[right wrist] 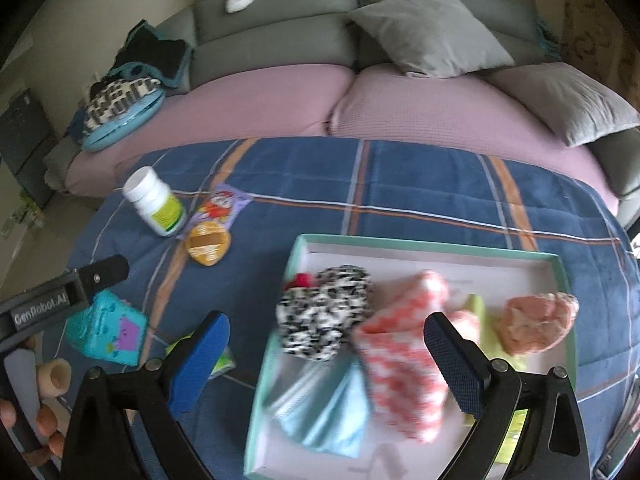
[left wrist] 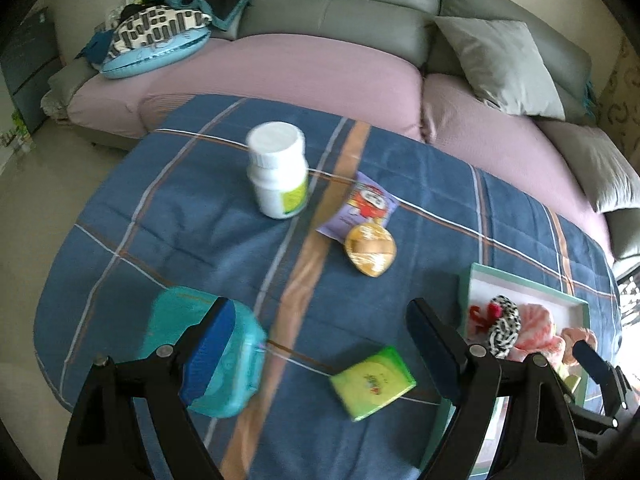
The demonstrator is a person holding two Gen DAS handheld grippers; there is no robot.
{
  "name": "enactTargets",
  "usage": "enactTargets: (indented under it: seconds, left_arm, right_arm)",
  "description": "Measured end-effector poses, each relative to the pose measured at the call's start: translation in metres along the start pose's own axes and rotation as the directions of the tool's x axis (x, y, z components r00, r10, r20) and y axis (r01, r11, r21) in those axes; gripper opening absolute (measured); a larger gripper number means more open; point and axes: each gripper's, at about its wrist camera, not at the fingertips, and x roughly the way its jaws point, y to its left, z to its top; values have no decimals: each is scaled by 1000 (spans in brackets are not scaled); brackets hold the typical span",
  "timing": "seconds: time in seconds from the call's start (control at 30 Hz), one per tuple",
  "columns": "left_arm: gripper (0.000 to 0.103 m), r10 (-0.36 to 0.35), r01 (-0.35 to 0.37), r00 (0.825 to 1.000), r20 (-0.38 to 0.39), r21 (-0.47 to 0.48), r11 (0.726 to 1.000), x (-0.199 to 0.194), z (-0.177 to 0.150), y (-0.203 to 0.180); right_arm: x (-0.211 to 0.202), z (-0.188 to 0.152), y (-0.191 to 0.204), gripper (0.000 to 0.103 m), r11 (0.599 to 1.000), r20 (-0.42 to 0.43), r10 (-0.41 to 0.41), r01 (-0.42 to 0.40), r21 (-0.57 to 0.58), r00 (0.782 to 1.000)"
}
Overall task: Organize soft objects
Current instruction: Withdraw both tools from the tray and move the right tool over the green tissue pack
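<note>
Both tongs are spread wide and hold nothing. The left tongs [left wrist: 324, 344] hover above a teal pouch [left wrist: 208, 356] and a green packet [left wrist: 372, 382] on the blue plaid table [left wrist: 420, 168]. The right tongs [right wrist: 328, 364] hover over a tray [right wrist: 424, 245] holding a speckled sock [right wrist: 324, 320] and a pink checked cloth [right wrist: 400, 360].

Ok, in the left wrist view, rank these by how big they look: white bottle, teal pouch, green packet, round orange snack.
1. teal pouch, though it lies nearest the camera and the finger hides part of it
2. white bottle
3. green packet
4. round orange snack

Bottle and packet are close; apparent size only.
</note>
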Motion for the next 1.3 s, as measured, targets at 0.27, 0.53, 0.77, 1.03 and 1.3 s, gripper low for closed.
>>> enactTargets:
  seconds: [0.27, 0.53, 0.77, 1.03, 1.3]
  left_arm:
    - [88, 26, -26, 1000, 7, -50, 998, -1, 5, 40]
    - [88, 32, -31, 999, 13, -83, 996, -5, 11, 75]
    - [88, 19, -20, 1000, -12, -109, 994, 0, 13, 98]
    - [88, -15, 10, 998, -66, -84, 996, 16, 20, 106]
    - [88, -65, 55, 983, -171, -57, 997, 47, 25, 106]
  right_arm:
    - [11, -6, 41, 99, 996, -31, 58, -59, -64, 998]
    - [24, -16, 79, 99, 986, -83, 106, -116, -122, 991]
    - [40, -24, 90, 99, 979, -129, 130, -148, -139, 983]
    - [49, -27, 85, 99, 975, -156, 166, -186, -122, 974]
    - [53, -32, 86, 99, 958, -173, 223, -249, -143, 959]
